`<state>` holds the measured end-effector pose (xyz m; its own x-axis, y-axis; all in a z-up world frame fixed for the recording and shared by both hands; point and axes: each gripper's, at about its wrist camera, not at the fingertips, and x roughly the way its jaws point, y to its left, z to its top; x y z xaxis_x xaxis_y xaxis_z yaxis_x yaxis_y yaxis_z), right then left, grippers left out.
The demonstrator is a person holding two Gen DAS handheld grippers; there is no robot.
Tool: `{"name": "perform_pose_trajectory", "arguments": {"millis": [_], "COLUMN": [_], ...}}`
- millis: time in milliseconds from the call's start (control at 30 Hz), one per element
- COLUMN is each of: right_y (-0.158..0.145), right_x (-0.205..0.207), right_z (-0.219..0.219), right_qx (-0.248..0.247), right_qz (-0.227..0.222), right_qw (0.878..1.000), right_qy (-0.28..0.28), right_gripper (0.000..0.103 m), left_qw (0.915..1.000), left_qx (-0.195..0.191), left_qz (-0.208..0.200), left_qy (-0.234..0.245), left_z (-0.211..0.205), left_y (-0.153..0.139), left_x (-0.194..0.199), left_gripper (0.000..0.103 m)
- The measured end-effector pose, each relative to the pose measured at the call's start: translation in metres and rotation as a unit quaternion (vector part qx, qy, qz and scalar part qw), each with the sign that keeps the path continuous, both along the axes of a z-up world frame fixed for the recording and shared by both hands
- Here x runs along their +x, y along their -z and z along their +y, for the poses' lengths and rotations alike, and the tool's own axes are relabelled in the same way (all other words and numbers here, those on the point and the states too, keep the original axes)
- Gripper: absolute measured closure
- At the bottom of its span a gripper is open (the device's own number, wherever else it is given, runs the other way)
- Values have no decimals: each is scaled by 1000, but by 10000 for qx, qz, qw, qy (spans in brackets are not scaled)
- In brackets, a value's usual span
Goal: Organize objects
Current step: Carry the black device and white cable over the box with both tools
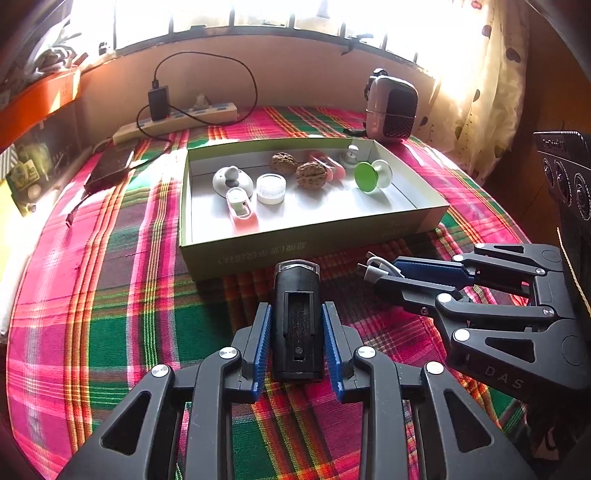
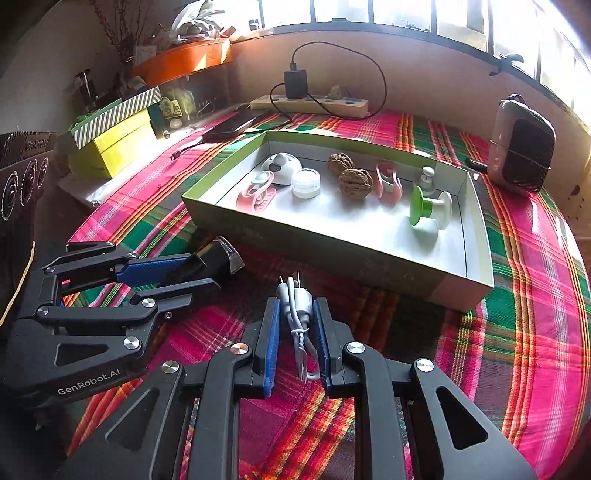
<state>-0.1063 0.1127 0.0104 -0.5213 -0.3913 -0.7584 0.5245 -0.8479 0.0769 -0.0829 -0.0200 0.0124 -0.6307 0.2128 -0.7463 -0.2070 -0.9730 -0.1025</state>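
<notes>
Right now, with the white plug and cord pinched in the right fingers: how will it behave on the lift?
The white plug looks rigid, so the right gripper probably holds it firmly. Its bundled cord looks floppy and will likely dangle and swing. It seems light, and a loose loop might snag the box wall.

Barred window blazing with daylight, tan wall below, spotted curtain, plaid tablecloth

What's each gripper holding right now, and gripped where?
Left gripper clamps a black bike light across its body's sides, lens end forward. Right gripper is shut on a white plug with cable, gripped across the plug body, prongs forward.
</notes>
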Motion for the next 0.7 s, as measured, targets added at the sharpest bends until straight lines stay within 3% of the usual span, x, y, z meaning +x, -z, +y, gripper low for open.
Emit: {"name": "perform_pose_trajectory", "arguments": {"millis": [700], "right_y": [-32], "right_x": [3], "right_z": [19], "right_qx": [-362], "right_qz": [332], "right_qw": [9986], "right_qy": [202], "right_gripper": [84], "left_qw": [9994], "left_qx": [43], "left_qz": [325], "left_qy": [-58], "left_z": [1], "left_y": [-31], "left_x": [0], "left_gripper": [78]}}
